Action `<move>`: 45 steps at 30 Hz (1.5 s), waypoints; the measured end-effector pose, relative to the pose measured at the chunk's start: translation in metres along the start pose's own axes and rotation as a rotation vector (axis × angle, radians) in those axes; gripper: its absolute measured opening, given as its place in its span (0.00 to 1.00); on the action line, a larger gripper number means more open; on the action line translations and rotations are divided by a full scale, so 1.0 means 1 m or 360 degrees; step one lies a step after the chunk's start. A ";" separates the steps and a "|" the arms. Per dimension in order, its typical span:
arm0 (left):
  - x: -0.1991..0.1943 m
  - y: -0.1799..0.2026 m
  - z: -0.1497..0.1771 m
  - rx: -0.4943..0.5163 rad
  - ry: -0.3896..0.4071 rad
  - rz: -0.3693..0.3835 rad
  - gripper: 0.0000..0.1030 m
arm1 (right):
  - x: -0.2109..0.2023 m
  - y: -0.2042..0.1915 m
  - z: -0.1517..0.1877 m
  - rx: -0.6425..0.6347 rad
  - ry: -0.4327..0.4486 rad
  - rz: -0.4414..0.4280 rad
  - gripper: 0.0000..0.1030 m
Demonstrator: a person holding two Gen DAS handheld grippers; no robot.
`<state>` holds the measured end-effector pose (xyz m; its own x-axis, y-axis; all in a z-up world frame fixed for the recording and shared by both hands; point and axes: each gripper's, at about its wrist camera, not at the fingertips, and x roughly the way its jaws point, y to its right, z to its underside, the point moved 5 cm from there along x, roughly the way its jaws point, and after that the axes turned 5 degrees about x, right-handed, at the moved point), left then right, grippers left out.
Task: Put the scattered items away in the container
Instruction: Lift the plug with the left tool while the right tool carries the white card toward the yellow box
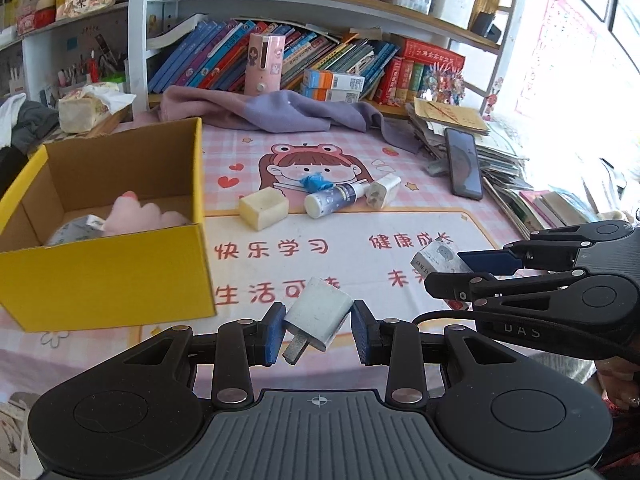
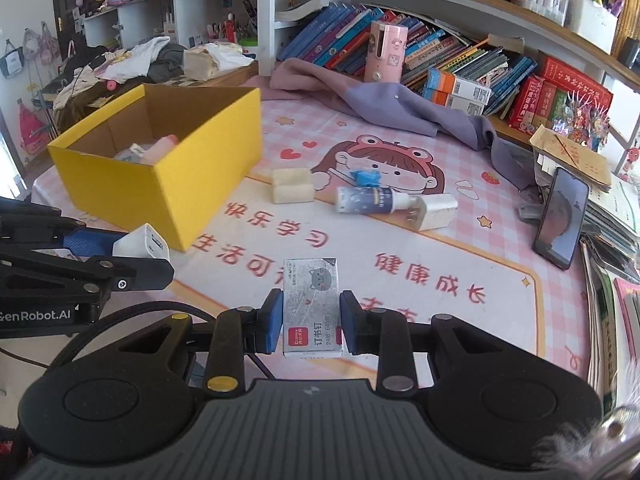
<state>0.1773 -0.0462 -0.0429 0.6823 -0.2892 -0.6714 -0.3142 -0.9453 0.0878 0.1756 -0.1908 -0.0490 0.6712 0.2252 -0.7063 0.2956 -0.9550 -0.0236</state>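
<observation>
My left gripper (image 1: 318,330) is shut on a white charger plug (image 1: 318,318), tilted, prongs toward me, held above the mat right of the yellow box (image 1: 108,280). The plug also shows in the right wrist view (image 2: 142,244). My right gripper (image 2: 309,322) is shut on a staple box (image 2: 311,304); the staple box also shows in the left wrist view (image 1: 438,260). The yellow box (image 2: 168,184) holds a pink plush (image 1: 140,216) and a packet. On the mat lie a cream block (image 1: 264,208), a spray bottle (image 1: 336,198), a blue wad (image 1: 316,182) and another charger (image 1: 384,192).
A phone (image 1: 464,164) leans on a stack of books at the right. A purple cloth (image 1: 304,114) lies at the back below the bookshelf, with a pink cylinder (image 1: 266,64) behind it. A tissue pack (image 1: 88,106) sits behind the box.
</observation>
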 end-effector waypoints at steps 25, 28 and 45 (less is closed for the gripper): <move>-0.099 -0.077 0.067 -0.0054 0.0085 -0.0059 0.33 | -0.036 -0.147 0.024 -0.0137 0.0049 -0.0086 0.27; -0.109 -0.087 0.072 -0.0085 0.0102 -0.0102 0.33 | -0.036 -0.161 0.021 -0.0180 0.0060 -0.0124 0.27; -0.119 -0.133 0.044 -0.0090 0.0197 -0.0337 0.33 | -0.013 -0.195 -0.038 -0.0329 0.0234 -0.0265 0.27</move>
<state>0.1090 0.1205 -0.0066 0.8059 -0.0968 -0.5841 -0.1205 -0.9927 -0.0018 0.1351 -0.0006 -0.0089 0.6887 0.4152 -0.5944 0.5318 -0.8465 0.0249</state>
